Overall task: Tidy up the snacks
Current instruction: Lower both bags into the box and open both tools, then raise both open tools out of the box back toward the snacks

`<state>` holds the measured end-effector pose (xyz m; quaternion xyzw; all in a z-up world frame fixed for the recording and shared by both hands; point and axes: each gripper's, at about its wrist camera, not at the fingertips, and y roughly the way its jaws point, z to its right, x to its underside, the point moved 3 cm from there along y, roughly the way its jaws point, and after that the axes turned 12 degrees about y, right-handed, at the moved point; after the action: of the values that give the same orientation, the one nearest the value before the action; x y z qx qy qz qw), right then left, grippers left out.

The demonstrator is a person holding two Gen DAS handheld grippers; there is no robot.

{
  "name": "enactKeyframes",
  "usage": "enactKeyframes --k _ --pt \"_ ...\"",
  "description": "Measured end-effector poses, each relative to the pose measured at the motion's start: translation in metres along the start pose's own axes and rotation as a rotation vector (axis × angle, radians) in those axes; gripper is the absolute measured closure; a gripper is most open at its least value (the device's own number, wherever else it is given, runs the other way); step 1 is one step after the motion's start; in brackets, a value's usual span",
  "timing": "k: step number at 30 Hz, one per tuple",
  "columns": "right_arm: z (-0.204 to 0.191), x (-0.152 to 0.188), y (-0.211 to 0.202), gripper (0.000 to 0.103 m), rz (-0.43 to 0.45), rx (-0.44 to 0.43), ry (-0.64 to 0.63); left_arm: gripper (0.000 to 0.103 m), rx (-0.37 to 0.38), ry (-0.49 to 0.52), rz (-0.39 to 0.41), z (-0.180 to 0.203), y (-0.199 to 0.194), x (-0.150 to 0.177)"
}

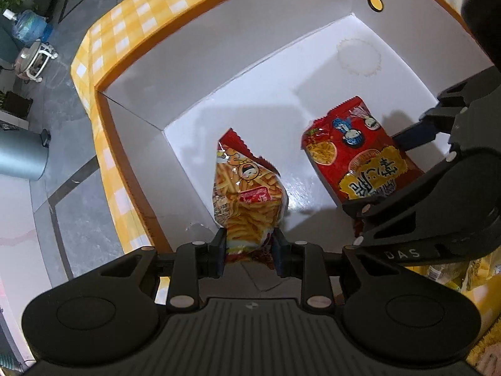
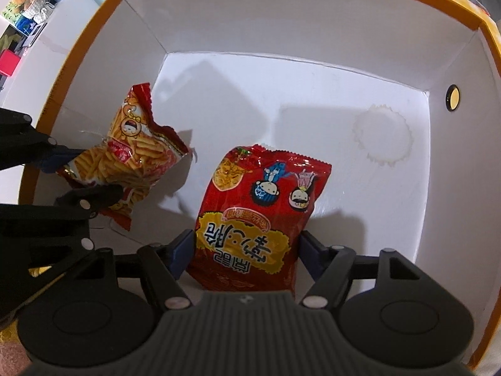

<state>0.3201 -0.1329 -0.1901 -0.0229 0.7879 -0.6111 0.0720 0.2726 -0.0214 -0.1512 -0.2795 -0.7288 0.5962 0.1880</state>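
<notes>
A white box (image 1: 219, 72) with an orange rim and yellow-checked outside holds both snacks; it also shows in the right wrist view (image 2: 281, 31). My left gripper (image 1: 250, 250) is shut on the bottom end of a fries snack bag (image 1: 247, 188), holding it upright inside the box, also seen in the right wrist view (image 2: 137, 153). My right gripper (image 2: 245, 253) is open, its jaws on either side of a red snack bag (image 2: 260, 216) that lies on the box floor (image 1: 360, 156).
A round white paper disc (image 2: 383, 139) lies on the box floor near the far corner. More yellow snack packs (image 1: 469, 272) lie outside the box at right. A grey bin (image 1: 22, 156) and a water bottle (image 1: 29, 25) stand on the floor at left.
</notes>
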Motion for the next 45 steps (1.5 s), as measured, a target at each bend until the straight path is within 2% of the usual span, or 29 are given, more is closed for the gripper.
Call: enactKeyframes --k 3,6,11,13,16,23,28,37,45 --pt "-0.001 0.002 0.000 0.032 -0.001 0.003 0.004 0.062 -0.013 0.006 0.000 -0.003 -0.001 0.001" --pt "0.000 0.004 0.000 0.029 -0.007 0.017 0.014 0.053 -0.025 0.014 0.007 -0.003 -0.007 0.003" --pt "0.000 0.004 -0.009 0.019 0.012 0.040 0.020 0.030 -0.029 0.012 0.051 -0.004 -0.025 0.006" --pt "0.001 0.004 -0.014 0.014 0.013 0.053 0.028 0.028 -0.040 0.019 0.072 -0.003 -0.033 0.007" --pt "-0.001 0.007 -0.026 0.013 0.037 0.041 0.017 0.028 -0.050 0.023 0.097 -0.001 -0.046 0.010" --pt "-0.007 0.013 -0.058 0.012 0.104 0.042 -0.012 0.028 -0.055 0.001 0.167 -0.001 -0.077 0.020" --pt "-0.011 0.027 -0.090 0.012 0.176 0.043 -0.031 0.028 -0.056 -0.059 0.225 -0.003 -0.098 0.032" --pt "-0.013 0.072 -0.137 0.012 0.310 0.030 -0.009 0.028 -0.068 -0.090 0.357 0.019 -0.143 0.064" --pt "-0.011 0.122 -0.159 0.012 0.411 0.032 0.028 0.028 -0.052 -0.151 0.428 0.040 -0.159 0.097"
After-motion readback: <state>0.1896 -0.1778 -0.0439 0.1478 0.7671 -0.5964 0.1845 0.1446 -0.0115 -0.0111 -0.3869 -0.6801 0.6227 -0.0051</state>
